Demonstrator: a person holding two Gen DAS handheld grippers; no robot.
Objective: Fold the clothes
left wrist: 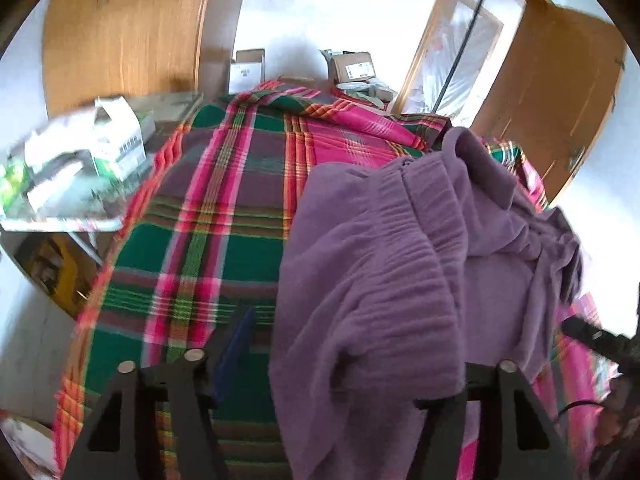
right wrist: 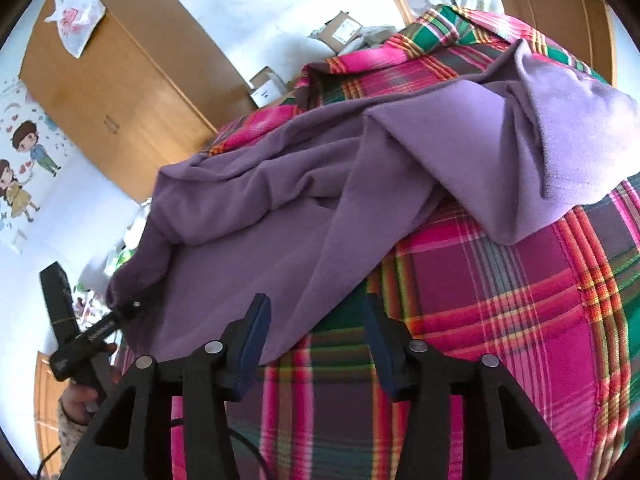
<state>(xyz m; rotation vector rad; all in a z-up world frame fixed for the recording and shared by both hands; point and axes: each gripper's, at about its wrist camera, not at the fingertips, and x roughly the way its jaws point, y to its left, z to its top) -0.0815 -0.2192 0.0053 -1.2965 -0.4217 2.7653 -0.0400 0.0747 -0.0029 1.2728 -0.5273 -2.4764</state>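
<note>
Purple garment (right wrist: 304, 208) lies crumpled on the plaid blanket (right wrist: 500, 288) covering the bed, spread from the near-left corner across to the far right, where a lighter purple fold bulges up. Right gripper (right wrist: 316, 340) hovers over the near edge of the garment, jaws wide apart, blue pads (right wrist: 252, 344) bare, nothing between them; the hem lies just beyond the left pad. Left gripper (left wrist: 352, 364) has purple cloth bunched over it in its own view, draped over the right finger and hiding it; only the left blue pad (left wrist: 236, 344) shows, well off to the left, so grip cannot be told there. In the right wrist view its tip (right wrist: 128, 308) meets the garment's near-left corner, hand (right wrist: 80, 396) on the handle. Wooden wardrobe (right wrist: 120, 92) and cardboard boxes (left wrist: 248, 70) stand far back; cluttered table (left wrist: 72, 168) left of the bed.
</note>
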